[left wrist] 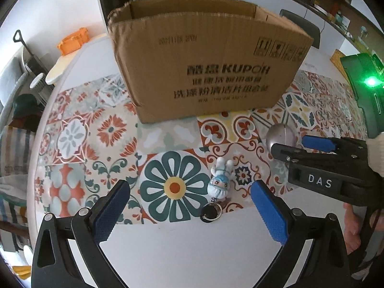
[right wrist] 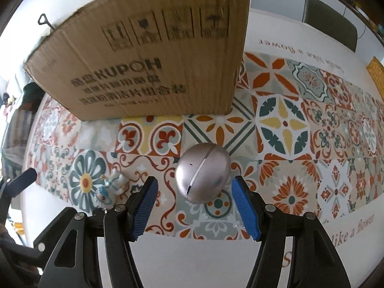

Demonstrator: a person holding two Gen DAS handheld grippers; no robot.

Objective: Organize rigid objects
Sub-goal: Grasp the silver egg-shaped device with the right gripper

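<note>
I see a silver egg-shaped case lying on the patterned tablecloth, smooth and matte, with a bright seam running around its middle and a tiny dark dot on one half. It sits just ahead of my right gripper, whose blue-padded fingers stand wide, one on either side of the case's near end and not touching it. To its left, nearer the front edge of the table, lies a small keychain figure in pale blue and white, on its back, with a dark ring at the head end. My left gripper hovers over it with its fingers spread wide and nothing between them. Behind both things, toward the far edge, stands an open cardboard box with dark print on its side, its front wall rising between the grippers and its inside. An orange container sits beyond the table's far left edge.
</note>
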